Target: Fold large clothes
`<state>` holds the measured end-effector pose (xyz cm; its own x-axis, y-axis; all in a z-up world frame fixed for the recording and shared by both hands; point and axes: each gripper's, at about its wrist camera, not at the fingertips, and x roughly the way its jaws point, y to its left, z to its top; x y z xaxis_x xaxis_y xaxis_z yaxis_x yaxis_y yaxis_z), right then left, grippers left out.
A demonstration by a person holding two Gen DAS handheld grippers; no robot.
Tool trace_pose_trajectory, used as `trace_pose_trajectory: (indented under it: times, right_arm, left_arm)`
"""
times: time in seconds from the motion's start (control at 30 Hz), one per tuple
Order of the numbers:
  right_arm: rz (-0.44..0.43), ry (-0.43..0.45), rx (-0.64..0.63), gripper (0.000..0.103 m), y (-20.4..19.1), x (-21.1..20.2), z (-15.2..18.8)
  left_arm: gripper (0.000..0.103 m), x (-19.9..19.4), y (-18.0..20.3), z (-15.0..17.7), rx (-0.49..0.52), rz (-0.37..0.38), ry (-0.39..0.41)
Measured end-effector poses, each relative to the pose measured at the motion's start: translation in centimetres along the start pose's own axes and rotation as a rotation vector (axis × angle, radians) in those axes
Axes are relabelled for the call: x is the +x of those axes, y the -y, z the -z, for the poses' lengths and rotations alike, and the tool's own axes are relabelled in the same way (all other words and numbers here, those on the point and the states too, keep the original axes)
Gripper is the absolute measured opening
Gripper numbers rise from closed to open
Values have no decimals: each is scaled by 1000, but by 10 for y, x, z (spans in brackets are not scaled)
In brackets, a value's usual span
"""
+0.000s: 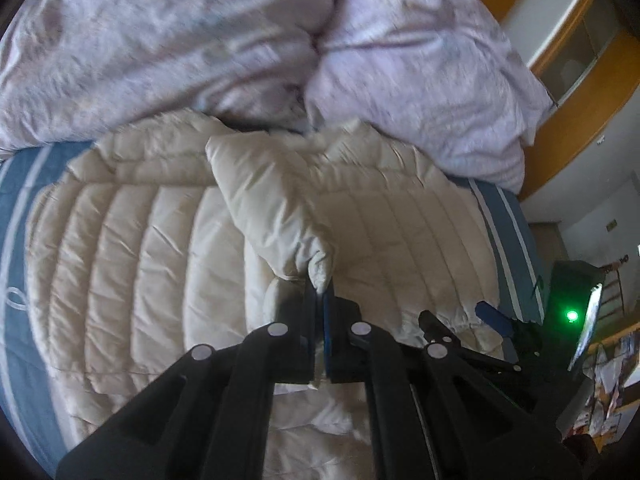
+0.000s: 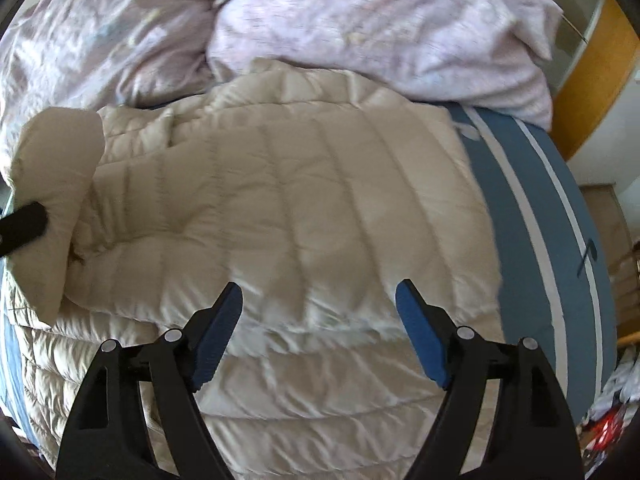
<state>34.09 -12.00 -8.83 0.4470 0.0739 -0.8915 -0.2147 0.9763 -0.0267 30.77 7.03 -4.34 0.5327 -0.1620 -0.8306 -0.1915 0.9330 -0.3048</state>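
A cream quilted puffer jacket (image 1: 132,248) lies spread on a blue striped bed (image 1: 24,208). My left gripper (image 1: 320,294) is shut on the cuff of one sleeve (image 1: 264,192), which is lifted and drawn across the jacket's body. In the right wrist view the same jacket (image 2: 288,200) fills the middle, with the raised sleeve (image 2: 52,184) at the far left and a black finger of the left gripper (image 2: 24,224) beside it. My right gripper (image 2: 320,300) hangs open just above the jacket, nothing between its blue pads (image 2: 420,336).
A crumpled lilac duvet (image 1: 240,40) is heaped along the far side of the bed, touching the jacket's top edge. The right gripper (image 1: 472,324) shows at the jacket's right edge. Wooden furniture (image 1: 580,128) and clutter (image 1: 612,368) stand to the right, beyond the bed.
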Motion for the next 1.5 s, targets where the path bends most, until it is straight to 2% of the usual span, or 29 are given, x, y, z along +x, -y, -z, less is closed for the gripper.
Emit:
trace_pose_trajectory:
  times: [0.1,0.17,0.23,0.3,0.5,0.6,0.87,1.0,1.23,1.5]
  right_arm:
    - [5,-1,18,80,10,0,3]
    - [4,1,26,80,16,-1,5]
    - [1,4,29,80,17,-2,4]
    - [-7,10,31,80,17,-4,3]
    - [-48,43,1,80,-2,-13,-6]
    - [-82,66,-23,80,-15,-19,-11]
    - [-178,117,-39,47,-43,-28,-24]
    - [-221,96,-58,34,-57,-21,-27]
    - [-197,20,-73,28,-72,7,-25]
    - [-131,-56,-86,28,-74,35,-20]
  left_arm:
    - [5,9,9,4,9,19,-21]
    - [11,10,11,5,5,23,-28]
    - [30,7,9,5,0,24,-22]
    - [43,3,6,4,-5,14,-10]
    - [59,-8,-8,-1,-14,-27,13]
    - [60,-12,-21,-1,-30,-39,18]
    - [61,-18,-69,0,-91,-139,22]
    - [61,-15,-86,3,-98,-184,12]
    - [61,-2,-106,12,-99,-247,-25]
    - [61,16,-128,18,-114,-289,-67]
